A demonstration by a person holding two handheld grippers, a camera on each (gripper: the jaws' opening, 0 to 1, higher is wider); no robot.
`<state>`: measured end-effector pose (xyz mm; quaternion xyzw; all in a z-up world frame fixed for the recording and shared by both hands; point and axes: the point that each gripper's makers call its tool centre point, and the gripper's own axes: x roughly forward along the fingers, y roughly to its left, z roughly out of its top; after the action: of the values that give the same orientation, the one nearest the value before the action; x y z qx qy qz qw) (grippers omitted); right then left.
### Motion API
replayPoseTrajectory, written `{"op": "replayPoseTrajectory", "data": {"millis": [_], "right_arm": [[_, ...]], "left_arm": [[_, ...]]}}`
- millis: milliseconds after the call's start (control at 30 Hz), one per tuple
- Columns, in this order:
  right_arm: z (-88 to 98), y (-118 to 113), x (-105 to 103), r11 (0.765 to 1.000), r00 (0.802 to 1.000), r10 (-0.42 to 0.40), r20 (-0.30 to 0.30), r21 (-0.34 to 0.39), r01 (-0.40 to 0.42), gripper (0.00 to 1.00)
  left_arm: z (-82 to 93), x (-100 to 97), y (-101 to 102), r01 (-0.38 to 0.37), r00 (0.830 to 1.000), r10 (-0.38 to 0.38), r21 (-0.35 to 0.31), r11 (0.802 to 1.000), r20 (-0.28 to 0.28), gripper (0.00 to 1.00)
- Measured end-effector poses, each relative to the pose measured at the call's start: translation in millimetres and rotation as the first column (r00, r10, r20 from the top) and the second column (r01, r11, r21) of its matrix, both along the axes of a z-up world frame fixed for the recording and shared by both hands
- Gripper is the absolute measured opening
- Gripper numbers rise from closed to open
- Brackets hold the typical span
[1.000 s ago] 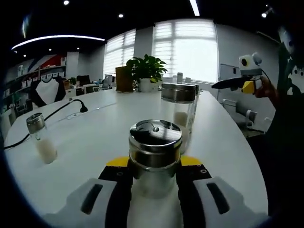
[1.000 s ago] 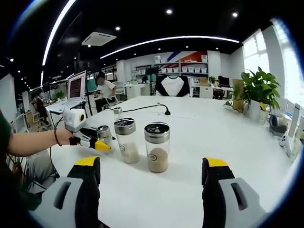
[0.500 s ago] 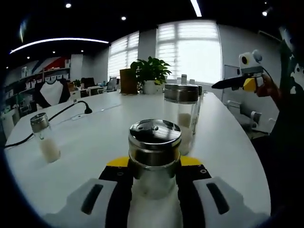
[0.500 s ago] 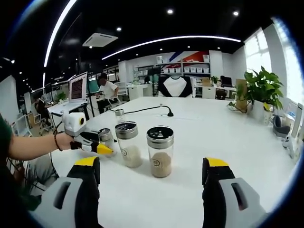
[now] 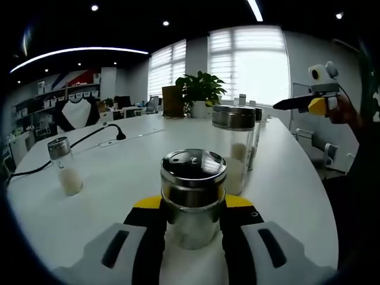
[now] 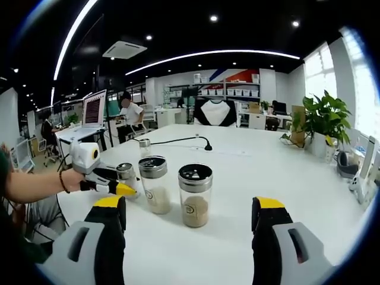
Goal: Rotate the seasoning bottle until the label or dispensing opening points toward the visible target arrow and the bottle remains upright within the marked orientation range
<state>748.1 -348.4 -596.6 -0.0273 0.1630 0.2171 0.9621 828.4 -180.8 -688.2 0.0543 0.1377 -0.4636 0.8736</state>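
The left gripper [image 5: 193, 228] has its jaws closed on the seasoning bottle [image 5: 193, 199], the glass body pinched between the two black pads just under the steel cap, so the bottle stands upright on the white table [image 5: 119, 172] directly between the jaws. A grip at that height, low on the glass and clear of the lid, looks chosen so the bottle can be twisted about its own axis without tipping. The perforated cap faces up toward the camera; no label can be made out from here, and no target arrow is visible in either view, so how far the turn has gone cannot be judged. Just past the jaw tips and slightly to the right stands a taller jar [image 5: 234, 148] with pale contents, with another jar close behind it; well off to the left of the jaws sits a small shaker [image 5: 65, 172] beside a black cable [image 5: 89, 135]. Far beyond, a potted plant [image 5: 202, 95] stands by the windows. In the right gripper view, the right gripper [image 6: 190, 228] hangs with its jaws spread wide and nothing between them, held back from the work, probably to keep out of the way. Ahead of its jaws the jars stand in a row, a brown-filled jar [image 6: 195, 195] nearest, and the left gripper comes in from the left at the end of the row.
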Motion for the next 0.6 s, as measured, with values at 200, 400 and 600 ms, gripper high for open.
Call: {"op": "replayPoseTrajectory", "data": {"millis": [200, 400, 600], "right_arm": [[-2.6, 1.1, 0.9, 1.0, 1.0, -0.001, 0.001, -0.005, 0.001, 0.89], [-5.5, 0.5, 0.0, 1.0, 1.0, -0.004, -0.008, 0.001, 0.004, 0.89], [-3.9, -0.1, 1.9, 1.0, 1.0, -0.013, -0.001, 0.005, 0.013, 0.9]], "left_arm": [[-0.1, 0.1, 2.9, -0.042, 0.999, 0.042, -0.005, 0.999, 0.008, 0.37], [-1.5, 3.3, 6.3, -0.128, 0.992, 0.128, -0.012, 0.992, 0.003, 0.37], [-1.4, 4.9, 7.4, -0.2, 0.98, 0.201, -0.02, 0.98, 0.009, 0.37]]}}
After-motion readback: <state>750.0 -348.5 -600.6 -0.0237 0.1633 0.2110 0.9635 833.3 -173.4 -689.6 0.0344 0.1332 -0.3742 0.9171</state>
